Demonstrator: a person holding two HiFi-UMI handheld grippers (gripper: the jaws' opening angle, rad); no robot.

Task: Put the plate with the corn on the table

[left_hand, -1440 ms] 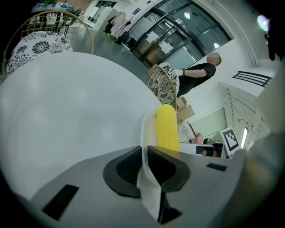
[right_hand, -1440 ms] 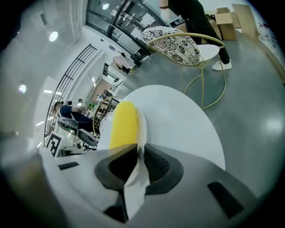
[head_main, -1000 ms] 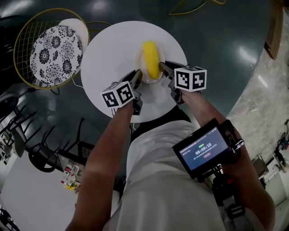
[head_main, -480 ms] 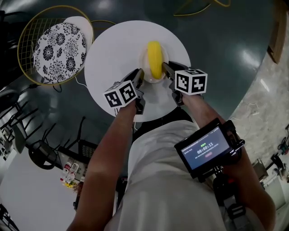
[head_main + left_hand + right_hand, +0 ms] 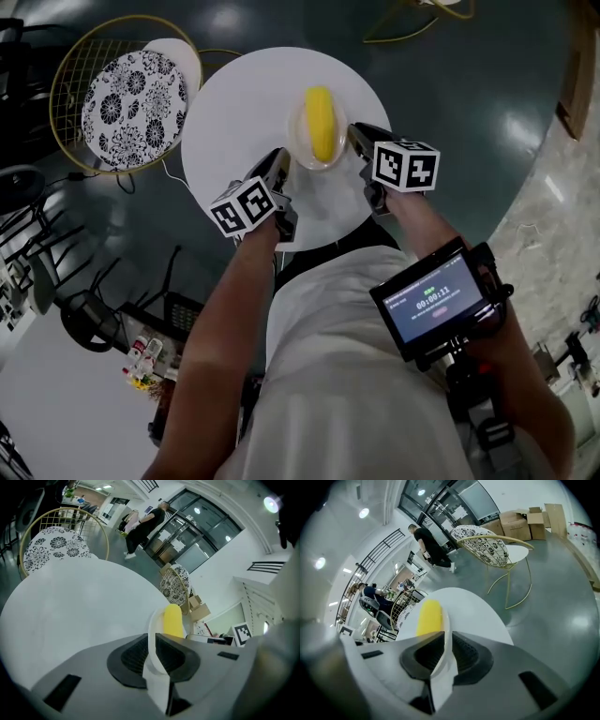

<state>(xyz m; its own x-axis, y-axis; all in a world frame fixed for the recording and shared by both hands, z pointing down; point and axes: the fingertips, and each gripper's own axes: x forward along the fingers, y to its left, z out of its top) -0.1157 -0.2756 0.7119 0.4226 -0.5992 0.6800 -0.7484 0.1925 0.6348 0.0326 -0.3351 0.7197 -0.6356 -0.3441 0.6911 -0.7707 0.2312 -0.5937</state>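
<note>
A small white plate [image 5: 299, 142] carrying a yellow corn cob [image 5: 320, 122] sits over the round white table [image 5: 234, 103] in the head view. My left gripper [image 5: 280, 161] is shut on the plate's left rim, and my right gripper [image 5: 357, 137] is shut on its right rim. In the left gripper view the plate's rim [image 5: 152, 632] runs between the jaws of the left gripper [image 5: 151, 656], with the corn [image 5: 173, 619] beyond. The right gripper view shows the right gripper [image 5: 444, 656] clamping the rim [image 5: 446, 627] beside the corn [image 5: 428, 617]. Whether the plate touches the table I cannot tell.
A gold wire chair with a black-and-white patterned seat [image 5: 131, 94] stands left of the table. A second patterned chair [image 5: 487, 541] and cardboard boxes [image 5: 525, 517] stand on the dark floor beyond. Black chairs [image 5: 37, 281] crowd the left side. A person [image 5: 429, 545] walks in the background.
Both grippers kept their hold on the plate's rim. The plate with the corn shifted slightly farther in over the table.
</note>
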